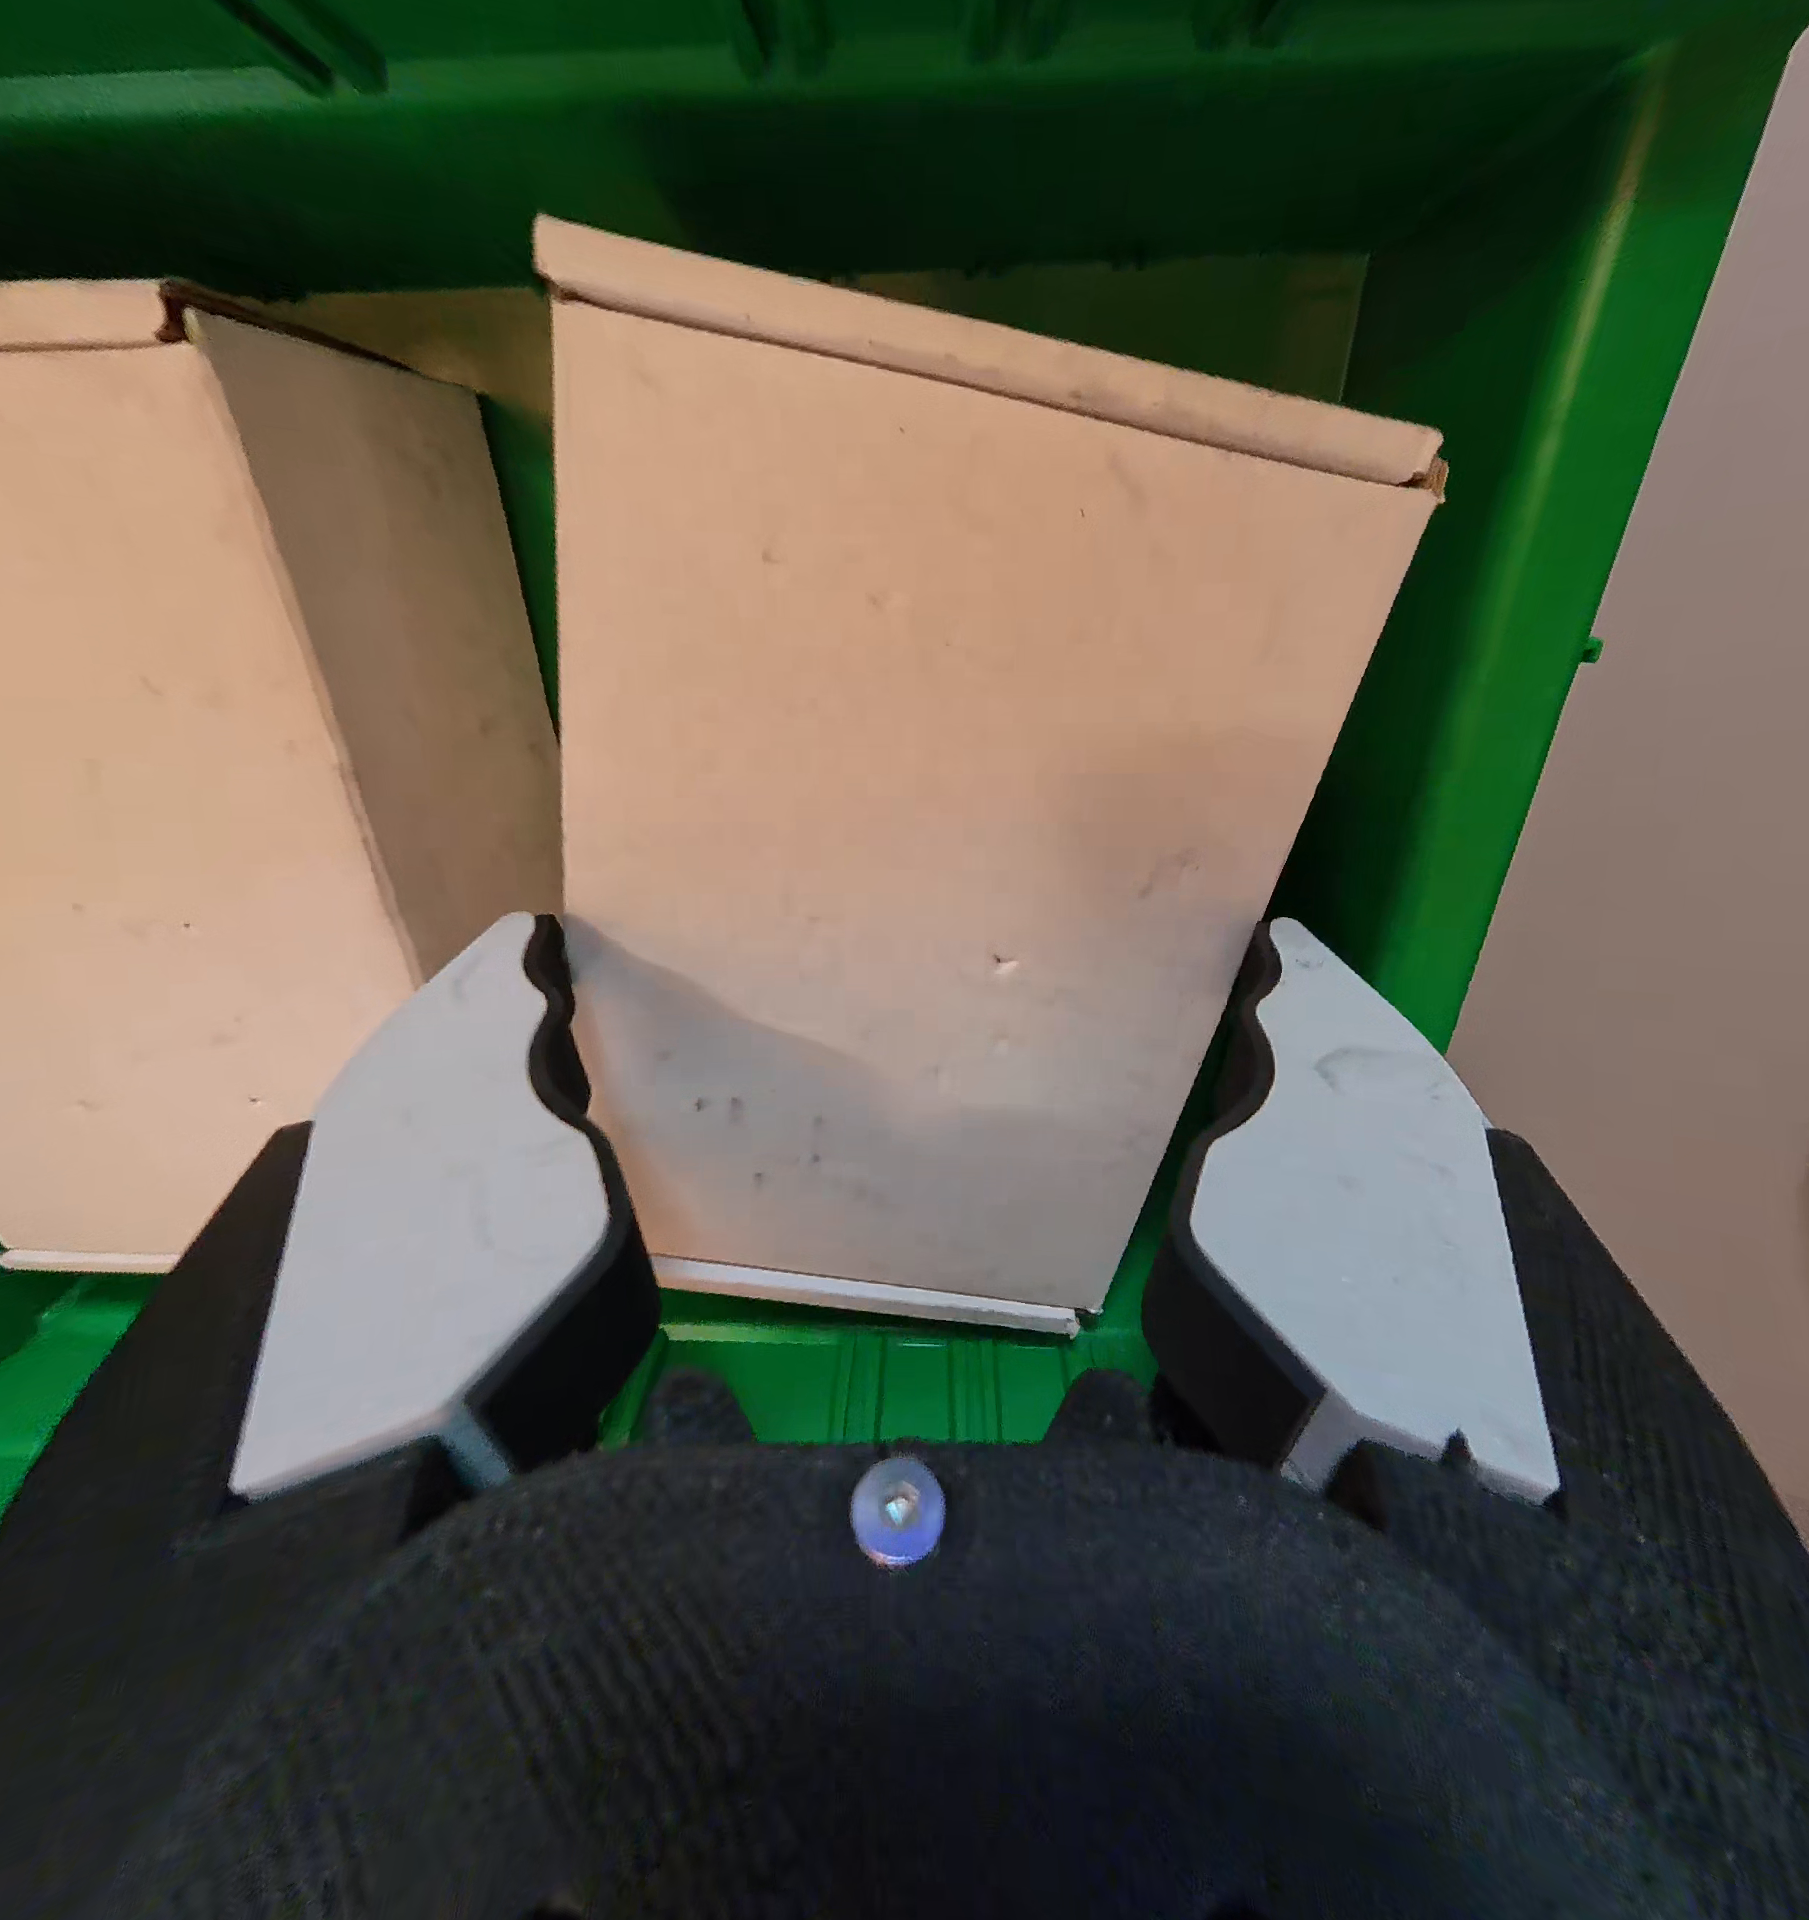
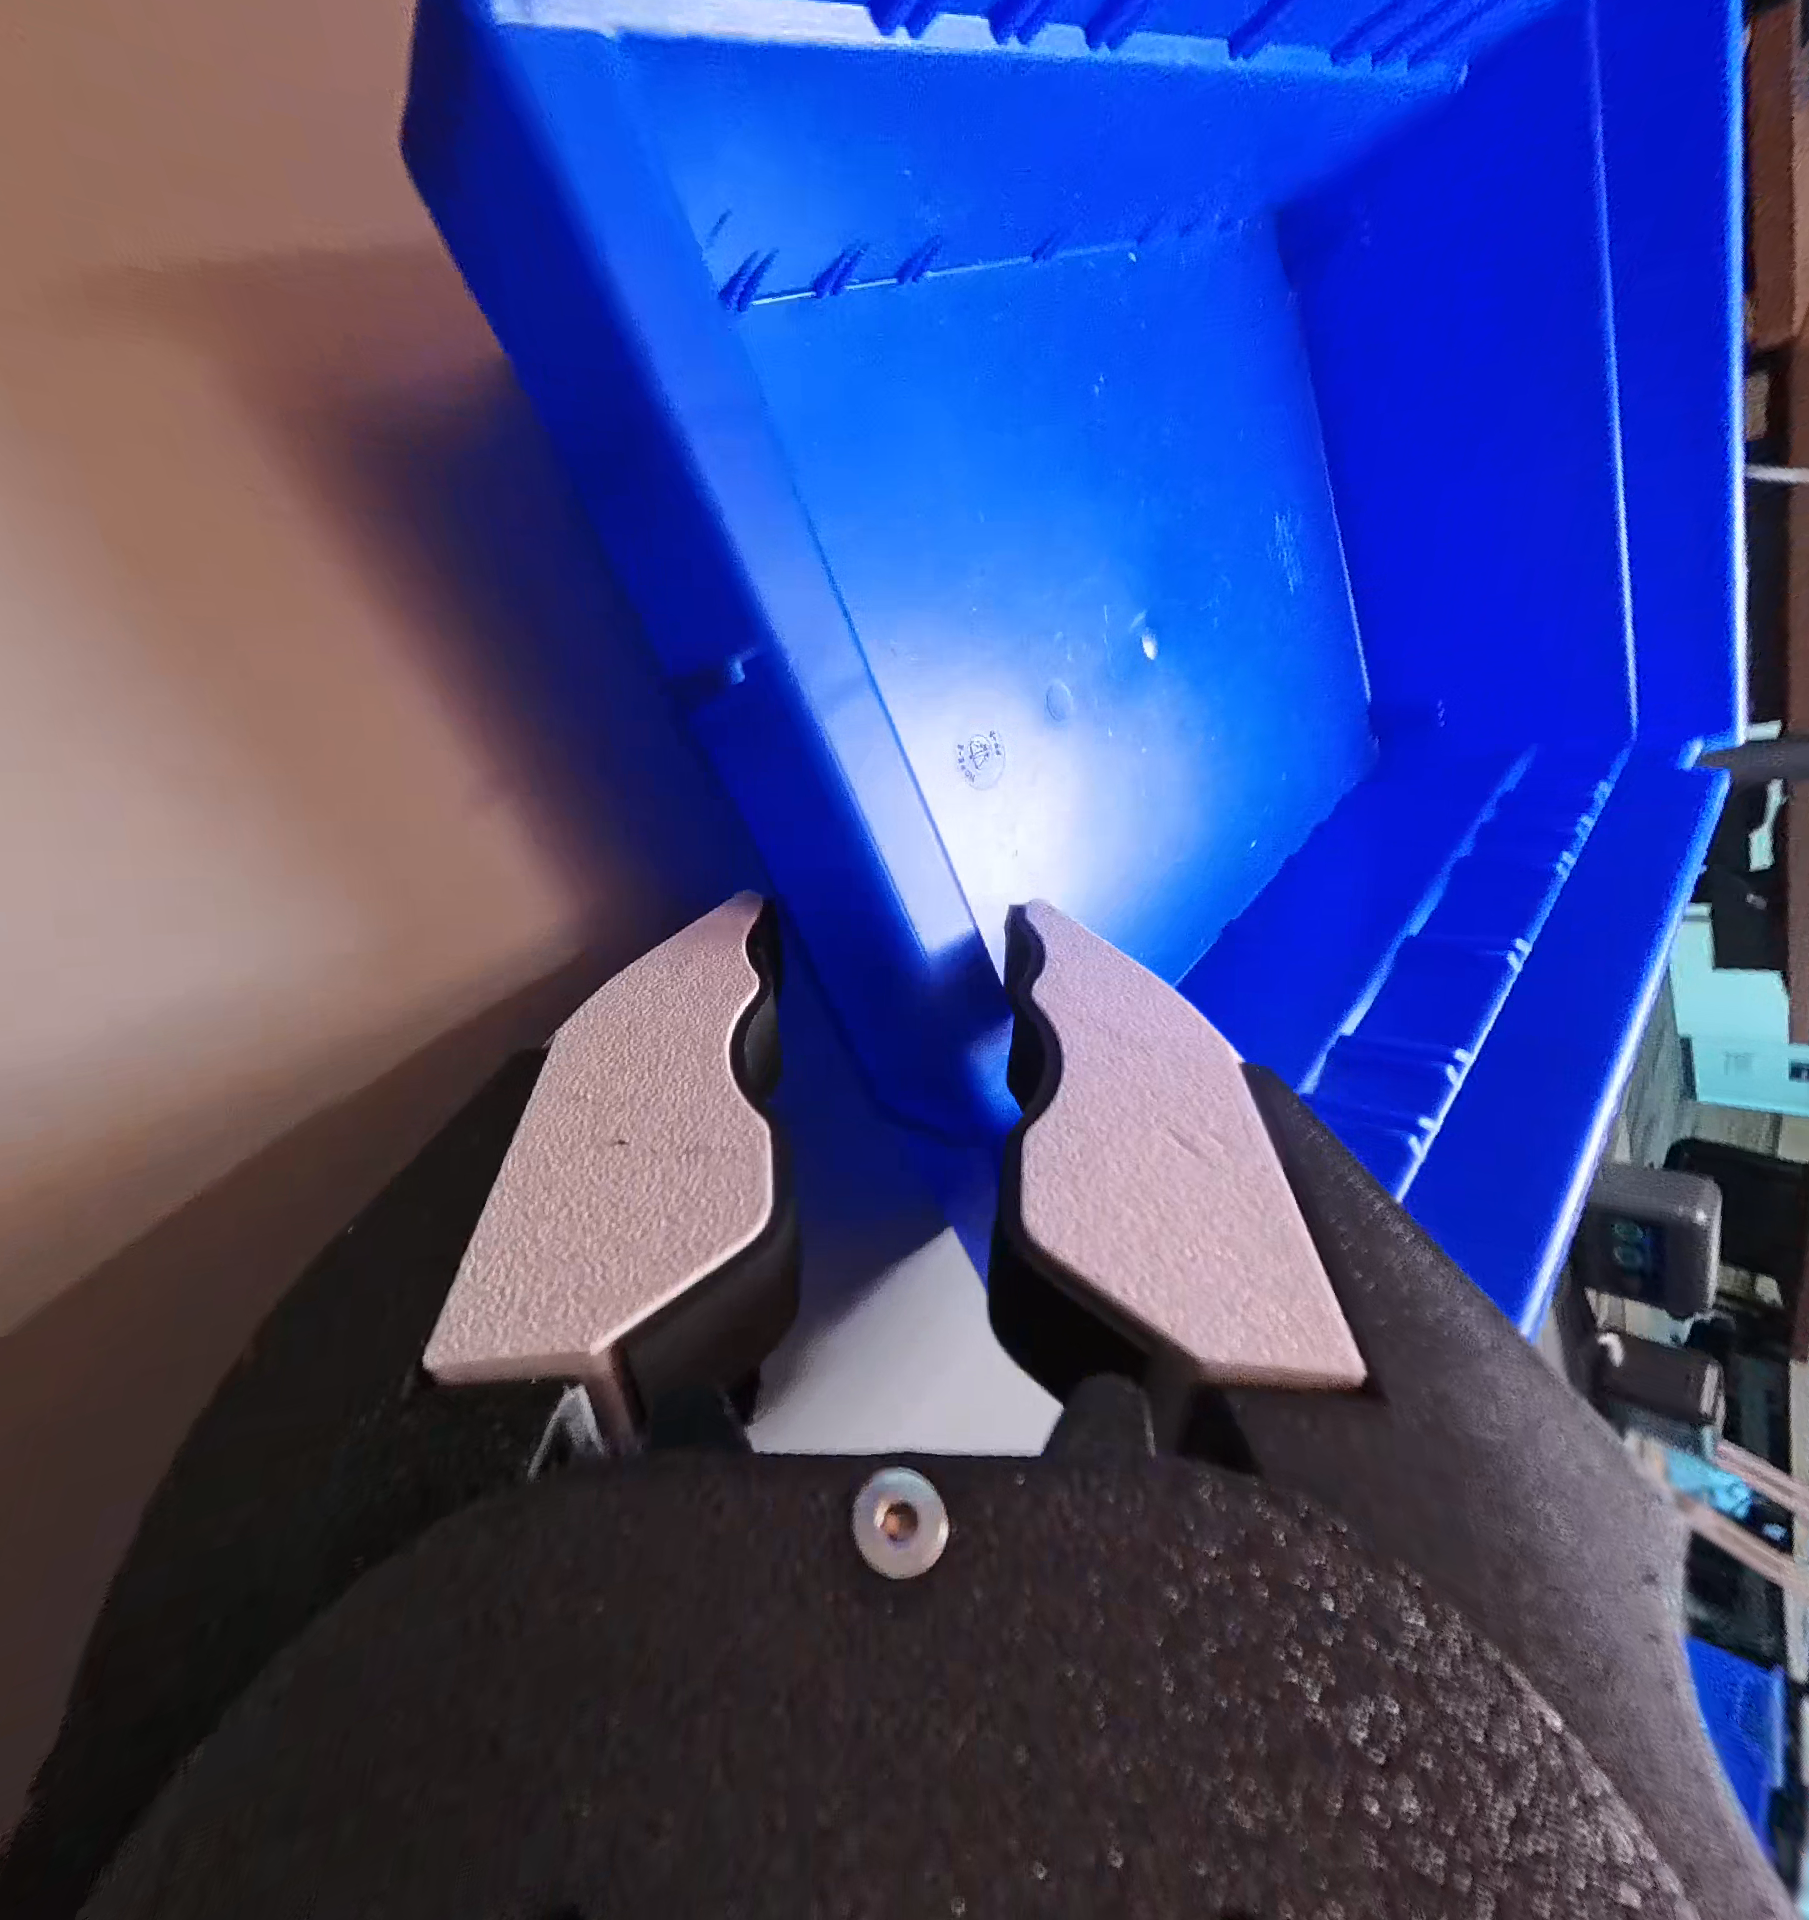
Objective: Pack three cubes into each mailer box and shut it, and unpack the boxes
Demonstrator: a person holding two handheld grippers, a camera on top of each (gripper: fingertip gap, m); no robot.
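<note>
A closed cardboard mailer box [image 1: 941, 790] lies in the right part of a green plastic bin [image 1: 1502, 644], its flat lid facing up and its tuck edge toward the bin's far wall. The left gripper [image 1: 905, 997] straddles the box's near end: one finger [image 1: 464, 1174] sits against the left side edge and the other finger [image 1: 1367, 1164] against the right, spread wide enough to take the box's full width. The pads seem to touch the cardboard, though whether they press hard enough to lift cannot be told; this looks like a grasp across the width, which would let the box come out of the bin flat. A second mailer box [image 1: 152, 779], also closed, lies just beside it on the left, tilted slightly away.

No cubes are in view.

The right gripper [image 2: 889, 997] is part-open over the near left corner of a blue plastic bin [image 2: 1482, 582], the wall passing between the fingers without clear contact on both sides. It probably steadies or shifts that bin, which holds nothing visible.
</note>
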